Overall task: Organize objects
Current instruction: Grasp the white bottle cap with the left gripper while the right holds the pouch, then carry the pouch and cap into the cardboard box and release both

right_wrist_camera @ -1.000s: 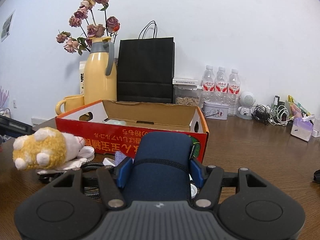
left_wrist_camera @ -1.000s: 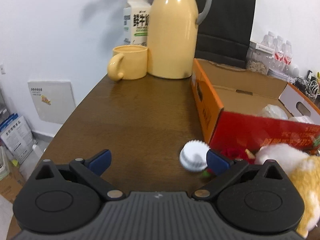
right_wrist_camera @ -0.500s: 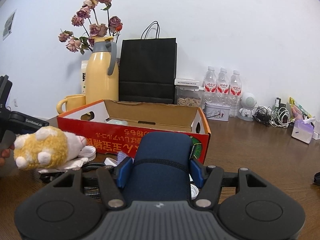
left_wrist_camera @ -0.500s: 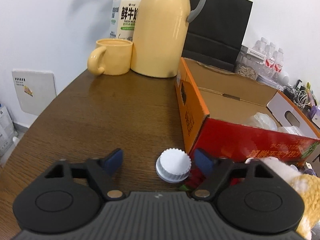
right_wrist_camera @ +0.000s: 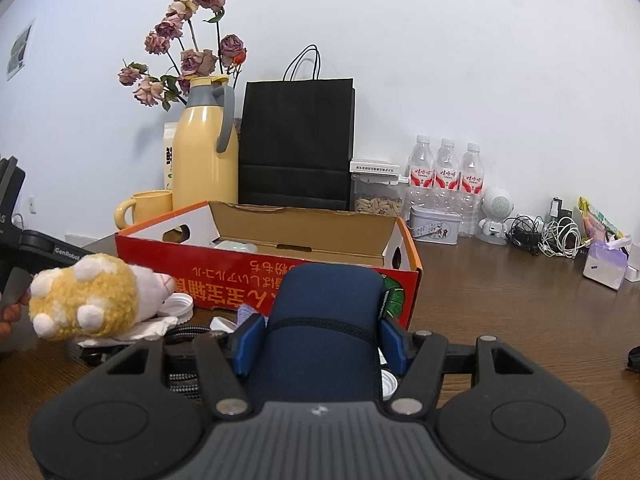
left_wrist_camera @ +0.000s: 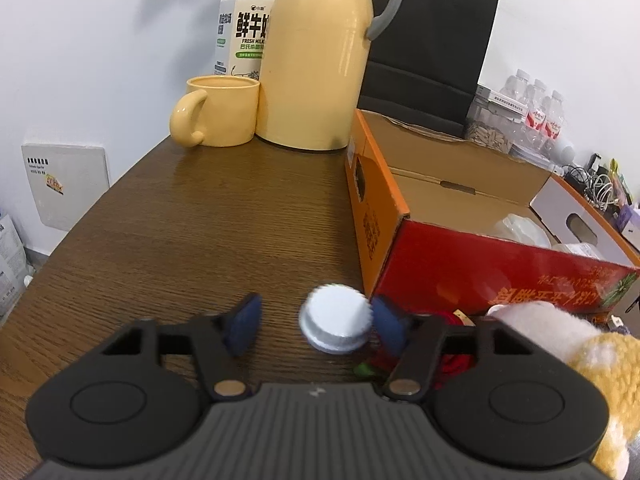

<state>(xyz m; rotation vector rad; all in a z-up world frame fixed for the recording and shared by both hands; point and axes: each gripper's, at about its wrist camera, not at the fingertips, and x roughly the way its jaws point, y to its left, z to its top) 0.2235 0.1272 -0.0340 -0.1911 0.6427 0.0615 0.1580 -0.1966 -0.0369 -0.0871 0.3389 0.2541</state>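
Desk (left_wrist_camera: 200, 220) was brown wood. My left gripper (left_wrist_camera: 316, 326) had fingers apart w/ white cap (left_wrist_camera: 335, 322) between; right gripper (right_wrist_camera: 320, 344) was clamped on navy pouch (right_wrist_camera: 324, 320).

The left wrist view sits low over the tabletop (left_wrist_camera: 208, 216), facing its far edge past the cardboard box (left_wrist_camera: 496, 268). The right wrist view looks low across the tabletop (right_wrist_camera: 520, 312) at the box's (right_wrist_camera: 340, 276) long side. Both share box, yellow flask (left_wrist_camera: 316, 56) (right_wrist_camera: 204, 156) and plush toy (left_wrist_camera: 580, 360) (right_wrist_camera: 92, 296).

Plain white wall (right_wrist_camera: 440, 60) behind dark wooden table (left_wrist_camera: 192, 224).
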